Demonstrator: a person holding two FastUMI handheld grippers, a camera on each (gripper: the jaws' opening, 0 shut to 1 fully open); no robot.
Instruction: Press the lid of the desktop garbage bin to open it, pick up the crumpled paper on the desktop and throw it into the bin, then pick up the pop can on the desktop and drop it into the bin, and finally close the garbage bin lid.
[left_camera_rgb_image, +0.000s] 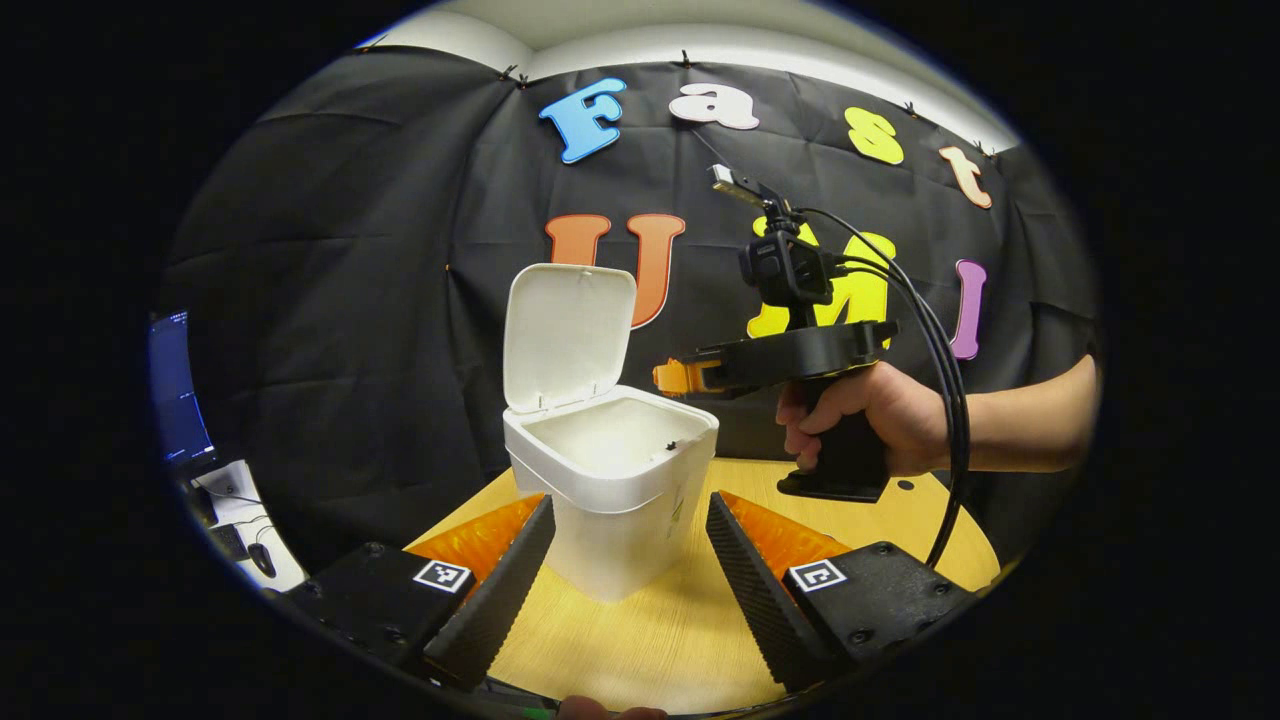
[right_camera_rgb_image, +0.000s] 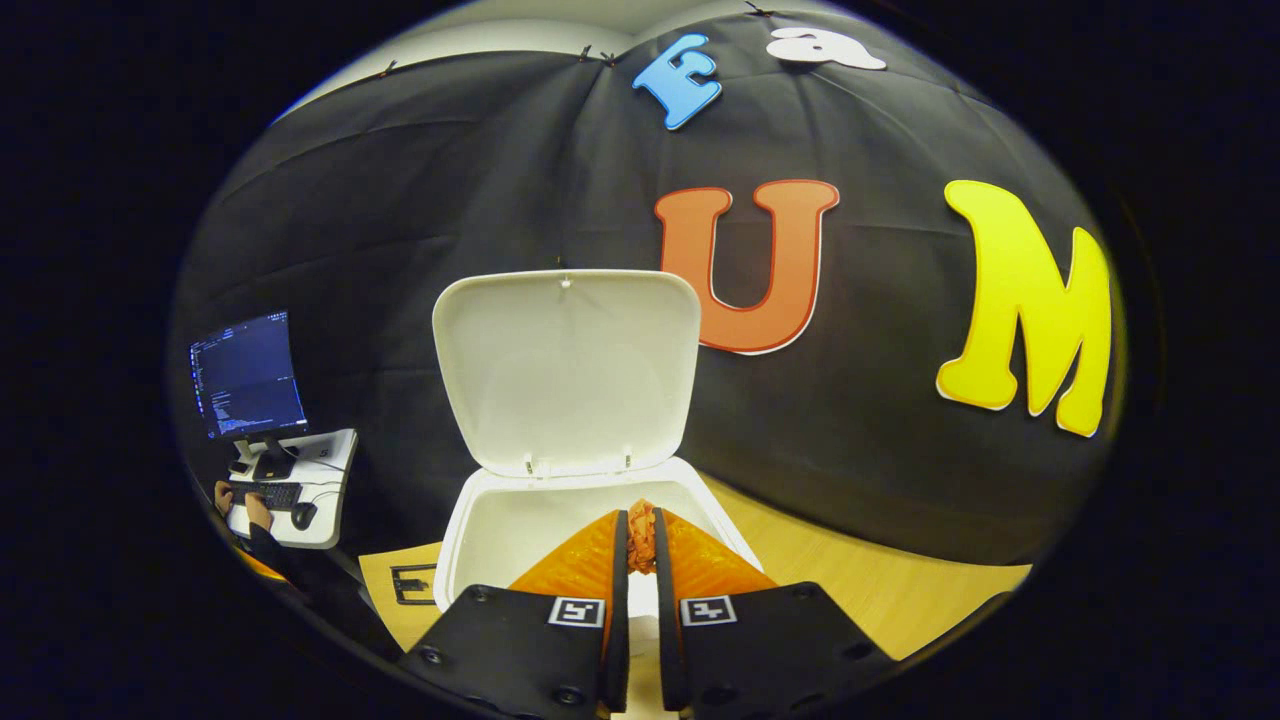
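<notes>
The white bin (left_camera_rgb_image: 610, 500) stands on the wooden table (left_camera_rgb_image: 640, 640) with its lid (left_camera_rgb_image: 565, 335) swung up and back. My left gripper (left_camera_rgb_image: 630, 505) is open, low over the table, with the bin just beyond its fingertips. In the left gripper view a hand (left_camera_rgb_image: 870, 420) holds my right gripper (left_camera_rgb_image: 672, 378) level over the bin's right rim. In the right gripper view the right gripper (right_camera_rgb_image: 640, 520) is shut on a small crumpled paper (right_camera_rgb_image: 640, 540), above the open bin (right_camera_rgb_image: 470, 520) and facing the raised lid (right_camera_rgb_image: 565, 370).
Black cables (left_camera_rgb_image: 940, 400) loop down from the right gripper's camera toward the table. Off the table's left side is a small white desk with a monitor (right_camera_rgb_image: 248, 375), a keyboard and a person's hand (right_camera_rgb_image: 255, 510). Bare tabletop (right_camera_rgb_image: 850, 580) lies right of the bin.
</notes>
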